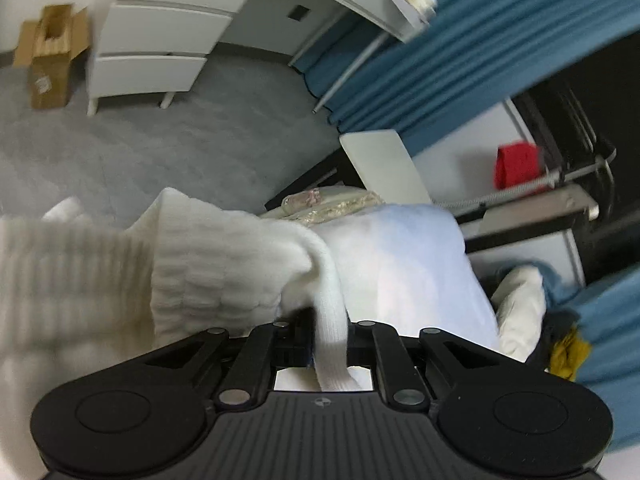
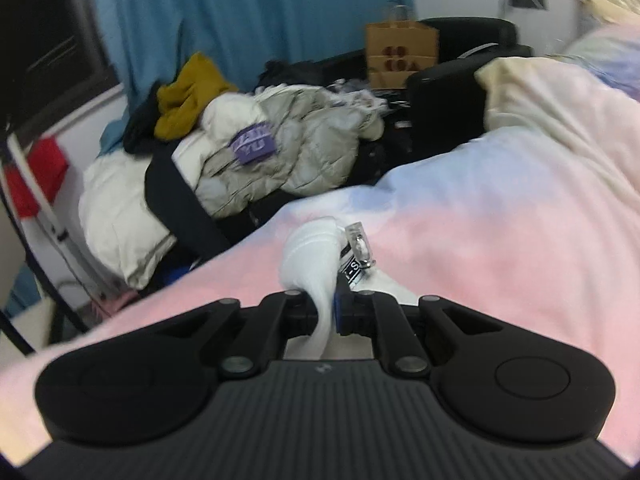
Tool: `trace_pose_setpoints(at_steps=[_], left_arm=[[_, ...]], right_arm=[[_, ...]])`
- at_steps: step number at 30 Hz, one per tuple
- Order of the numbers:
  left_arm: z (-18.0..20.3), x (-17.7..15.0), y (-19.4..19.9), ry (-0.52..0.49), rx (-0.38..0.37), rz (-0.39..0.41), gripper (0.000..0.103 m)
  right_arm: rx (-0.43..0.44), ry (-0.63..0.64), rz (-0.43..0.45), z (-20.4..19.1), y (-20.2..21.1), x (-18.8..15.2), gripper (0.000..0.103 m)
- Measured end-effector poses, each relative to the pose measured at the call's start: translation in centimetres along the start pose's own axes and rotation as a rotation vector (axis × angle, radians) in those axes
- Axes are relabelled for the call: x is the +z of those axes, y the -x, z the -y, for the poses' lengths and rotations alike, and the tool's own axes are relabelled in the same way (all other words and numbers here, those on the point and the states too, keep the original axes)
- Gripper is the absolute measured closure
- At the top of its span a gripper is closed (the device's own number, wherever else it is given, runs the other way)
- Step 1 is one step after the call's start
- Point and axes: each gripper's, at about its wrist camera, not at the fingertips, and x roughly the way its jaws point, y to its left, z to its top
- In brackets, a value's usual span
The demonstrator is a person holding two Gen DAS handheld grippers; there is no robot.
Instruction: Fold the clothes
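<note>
Over the pastel bedcover point(image 2: 500, 216) hangs the white knit sweater point(image 1: 208, 264), my left claw point(image 1: 320, 344) and right claw point(image 2: 332, 312) each clamped on thin edge folds that may slip out if I pull them apart hard.

Smearing with motion blur across both views, worst on the white knit point(image 1: 80, 272) at left of the left wrist view and on the clothes pile point(image 2: 280, 152) in the right one. Bending straight lines hard toward the fisheye edges, darkening at the corners. Lighting evenly and softly from indoors, casting only faint shadows. Washing out the pale bedding point(image 2: 500, 208) somewhat. Staying sharper on the near black gripper bodies
</note>
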Motion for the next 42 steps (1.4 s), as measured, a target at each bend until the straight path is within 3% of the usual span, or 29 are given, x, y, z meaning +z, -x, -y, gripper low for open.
trace_pose_setpoints(at_steps=[3,5,7,10,15,17,20,23,26,30,33,38,42], left_arm=[[0.1,-0.1,-0.8,-0.038,-0.005,-0.001,0.085],[0.1,-0.2,-1.3,-0.063,-0.008,-0.001,0.072],[0.2,-0.3,-1.8,-0.089,-0.011,-0.002,0.047],[0.0,-1.3,-1.0,-0.111,-0.034,0.022,0.025],[-1.5,-6.2,5.1,-0.095,-0.103,0.123,0.015],[-3.1,-8.9,6.5,-0.057,-0.086,0.123,0.014],[-5.4,-11.6,6.7,0.037,-0.026,0.049,0.015],[-6.6,-12.2,6.5,0.040,0.022,0.000,0.015],[-8.0,-11.7,6.2,0.080,0.021,-0.011,0.015],[-10.2,-11.1,4.7,0.166,0.000,-0.015,0.015],[-10.9,-10.4,3.5,0.173,-0.046,0.010,0.015],[-9.5,-9.5,0.3,0.064,-0.039,0.053,0.023],[-8.5,-9.1,-1.7,0.026,-0.047,0.088,0.040]], right_arm=[[0.027,0.021,0.011,-0.1,0.1,0.2,0.090],[0.059,0.014,0.000,0.4,0.7,0.8,0.087],[0.088,-0.035,-0.002,1.2,2.0,1.6,0.080],[0.144,-0.099,0.005,2.7,5.0,1.9,0.069],[0.215,-0.200,-0.001,5.4,10.7,0.4,0.043],[0.241,-0.255,-0.004,6.8,13.1,-0.9,0.035],[0.251,-0.317,-0.019,8.8,16.2,-2.6,0.030],[0.273,-0.374,0.001,11.0,18.7,-4.3,0.028],[0.300,-0.443,-0.049,13.3,19.5,-7.2,0.027],[0.301,-0.574,-0.163,16.0,17.5,-11.8,0.027],[0.327,-0.661,-0.232,17.0,14.6,-14.0,0.027],[0.395,-0.664,-0.155,16.2,11.8,-13.5,0.027],[0.419,-0.583,-0.101,15.1,10.0,-12.5,0.027]])
